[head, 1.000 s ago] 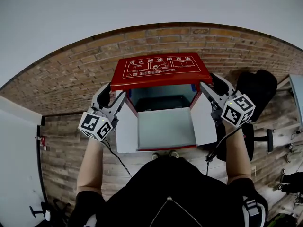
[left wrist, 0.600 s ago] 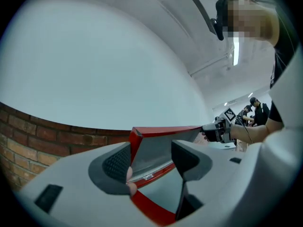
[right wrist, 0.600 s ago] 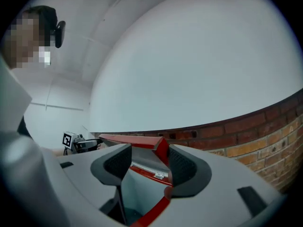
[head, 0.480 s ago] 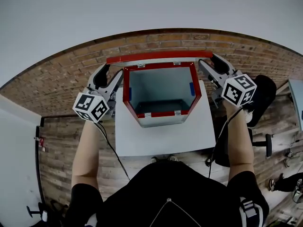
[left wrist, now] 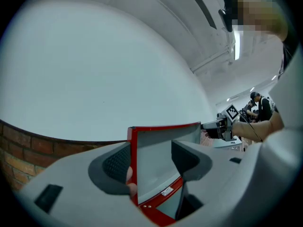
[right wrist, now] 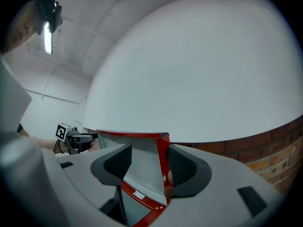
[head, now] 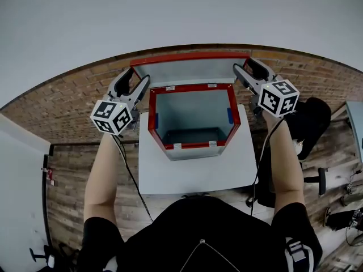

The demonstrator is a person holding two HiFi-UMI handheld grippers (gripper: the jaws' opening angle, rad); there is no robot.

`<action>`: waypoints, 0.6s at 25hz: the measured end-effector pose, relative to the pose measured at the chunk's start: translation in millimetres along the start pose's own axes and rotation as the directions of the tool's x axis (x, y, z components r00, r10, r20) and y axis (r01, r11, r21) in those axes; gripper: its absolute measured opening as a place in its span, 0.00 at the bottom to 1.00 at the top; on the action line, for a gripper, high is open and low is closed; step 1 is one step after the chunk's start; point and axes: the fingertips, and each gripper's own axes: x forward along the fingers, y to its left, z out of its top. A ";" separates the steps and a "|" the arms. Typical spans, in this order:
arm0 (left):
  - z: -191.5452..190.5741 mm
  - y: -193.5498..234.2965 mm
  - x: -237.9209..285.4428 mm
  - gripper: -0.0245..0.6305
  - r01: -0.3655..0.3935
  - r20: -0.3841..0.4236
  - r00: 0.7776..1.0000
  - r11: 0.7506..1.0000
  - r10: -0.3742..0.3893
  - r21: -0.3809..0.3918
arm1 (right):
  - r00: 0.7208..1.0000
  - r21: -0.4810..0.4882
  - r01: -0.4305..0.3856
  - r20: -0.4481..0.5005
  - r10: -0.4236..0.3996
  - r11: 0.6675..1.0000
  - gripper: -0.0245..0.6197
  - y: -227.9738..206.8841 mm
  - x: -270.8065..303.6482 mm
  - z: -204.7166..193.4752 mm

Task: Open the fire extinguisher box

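The red fire extinguisher box (head: 152,115) stands on a white stand (head: 193,171), and its grey inside is bare. Its lid (head: 190,71) is swung up and back, grey underside facing me. My left gripper (head: 138,79) is open and straddles the lid's left corner. My right gripper (head: 243,67) is open and straddles the right corner. In the left gripper view the lid's (left wrist: 154,148) red edge lies against one pad of that gripper (left wrist: 150,167), and the far gripper (left wrist: 222,125) shows beyond. In the right gripper view the lid (right wrist: 142,157) sits between the jaws of that gripper (right wrist: 149,164).
A white wall rises right behind the box. The floor (head: 74,103) is brick. A black chair (head: 309,115) stands to the right and a white door (head: 20,197) to the left. People (left wrist: 258,109) are at work far off in the left gripper view.
The lid has swung from half raised, label side toward me, through edge-on, to leaning back with its underside showing. Both grippers travelled up and away with its corners.
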 end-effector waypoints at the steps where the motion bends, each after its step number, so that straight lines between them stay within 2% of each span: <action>1: 0.3 2.7 3.7 0.52 -0.002 -0.002 1.000 1.000 0.002 0.003 | 1.000 -0.002 0.004 0.001 -0.004 1.000 0.43 -2.7 3.9 0.8; 11: -2.1 27.1 36.2 0.52 -0.023 -0.015 1.000 1.000 0.023 -0.006 | 0.999 -0.076 0.050 -0.013 -0.051 0.996 0.43 -25.6 38.8 -1.0; 15: -4.1 35.7 46.9 0.52 -0.032 -0.025 0.999 0.999 0.032 -0.013 | 0.998 -0.071 0.053 -0.024 -0.055 0.996 0.43 -33.5 51.4 -1.6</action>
